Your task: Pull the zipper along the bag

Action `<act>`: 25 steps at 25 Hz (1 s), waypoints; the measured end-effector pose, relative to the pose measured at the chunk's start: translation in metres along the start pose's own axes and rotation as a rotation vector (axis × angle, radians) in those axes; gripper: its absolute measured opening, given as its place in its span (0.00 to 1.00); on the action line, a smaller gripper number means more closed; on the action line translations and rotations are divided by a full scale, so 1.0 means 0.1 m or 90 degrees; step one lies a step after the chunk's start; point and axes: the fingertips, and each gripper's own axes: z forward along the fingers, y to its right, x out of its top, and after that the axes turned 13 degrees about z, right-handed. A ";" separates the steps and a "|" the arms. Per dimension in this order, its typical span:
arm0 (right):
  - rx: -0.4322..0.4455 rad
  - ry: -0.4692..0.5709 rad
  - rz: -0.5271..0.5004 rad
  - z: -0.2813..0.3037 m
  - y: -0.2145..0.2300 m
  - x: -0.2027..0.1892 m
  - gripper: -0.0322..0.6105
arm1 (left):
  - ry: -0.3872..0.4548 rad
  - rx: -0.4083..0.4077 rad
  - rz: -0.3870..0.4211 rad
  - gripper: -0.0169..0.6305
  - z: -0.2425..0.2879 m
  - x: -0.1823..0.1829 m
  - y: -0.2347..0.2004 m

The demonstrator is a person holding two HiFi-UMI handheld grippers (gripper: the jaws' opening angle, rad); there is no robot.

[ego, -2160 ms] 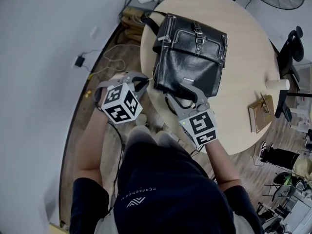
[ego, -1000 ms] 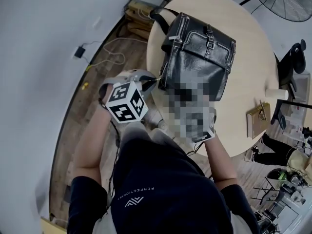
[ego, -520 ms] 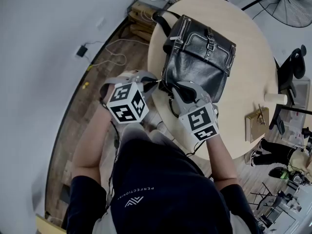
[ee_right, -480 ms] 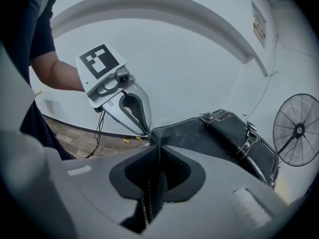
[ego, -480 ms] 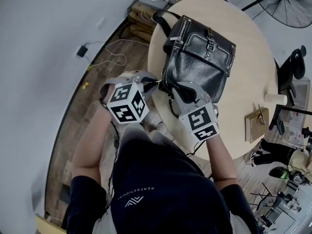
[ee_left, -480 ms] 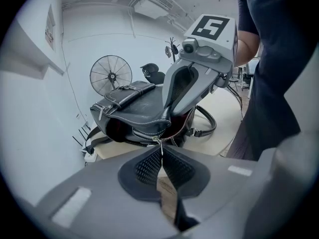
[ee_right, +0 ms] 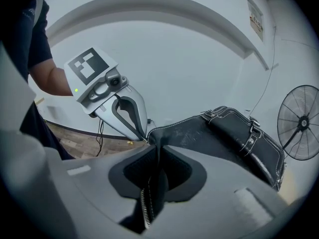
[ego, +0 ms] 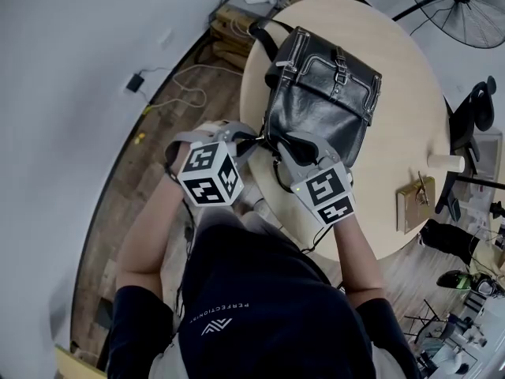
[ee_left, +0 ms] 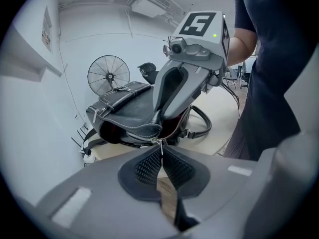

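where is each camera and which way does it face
Head view: on the person's head, looking down at the bag on the table; arms, torso, left hand-held gripper and right hand-held gripper show.
Left gripper view: on the left one, looking along its jaws, shut on the zipper pull.
Right gripper view: on the right one; its jaws pinch the bag's edge, having just opened a touch.
Shared: both gripper views show bag, fan, a forearm.

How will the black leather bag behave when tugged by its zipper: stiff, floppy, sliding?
Probably floppy: the bag bends at its rim near the zipper pull held in the left claw. Likely to slide on the smooth table unless braced. Seems fairly heavy: thick leather, metal buckles.
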 end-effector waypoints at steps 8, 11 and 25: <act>0.028 -0.013 0.001 -0.01 -0.04 -0.04 0.17 | -0.007 -0.003 0.003 0.06 -0.01 0.06 0.12; 0.042 -0.011 0.011 0.00 -0.05 -0.05 0.20 | -0.012 0.003 0.004 0.06 0.00 0.07 0.14; 0.077 -0.003 0.050 0.00 -0.06 -0.05 0.24 | -0.014 0.014 0.000 0.07 0.05 0.22 0.32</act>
